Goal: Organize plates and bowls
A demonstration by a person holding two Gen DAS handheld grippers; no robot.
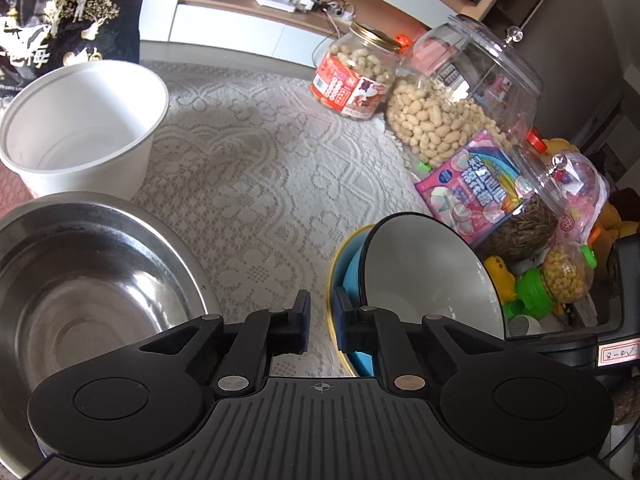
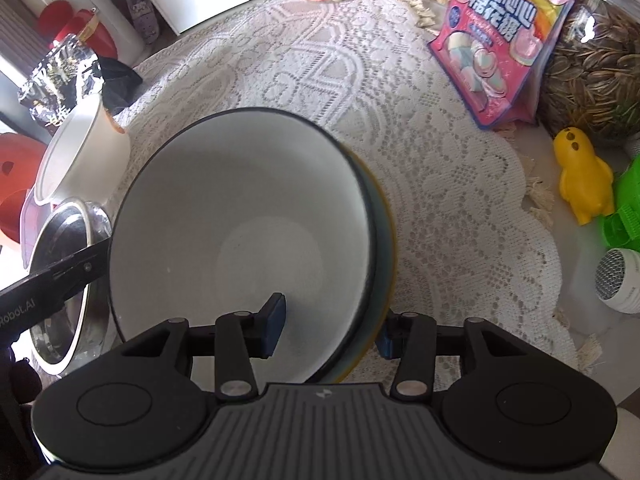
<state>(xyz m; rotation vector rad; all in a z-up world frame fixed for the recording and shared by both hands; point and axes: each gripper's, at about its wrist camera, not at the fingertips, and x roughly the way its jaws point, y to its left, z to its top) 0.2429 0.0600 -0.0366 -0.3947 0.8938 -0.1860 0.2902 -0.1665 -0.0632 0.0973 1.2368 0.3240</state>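
Observation:
A white bowl with a dark outside (image 2: 240,216) leans tilted in a blue plate with a gold rim (image 1: 352,268). My right gripper (image 2: 330,334) straddles the near rims of the bowl and the plate. One pad (image 2: 276,324) hangs inside the bowl clear of its wall, and the other sits outside the plate; it is open. My left gripper (image 1: 323,320) is at the plate's left edge. Its jaws stand narrowly apart, with the gold rim beside the right pad and cloth showing in the gap. A steel bowl (image 1: 80,280) and a white tub (image 1: 80,120) stand to the left.
A lace cloth (image 1: 260,160) covers the round table. Along the right edge stand a peanut jar (image 1: 356,76), a big clear jar (image 1: 460,100), a pink sweets bag (image 1: 472,184) and a yellow duck toy (image 2: 584,176). A black snack bag (image 1: 68,20) stands behind the tub.

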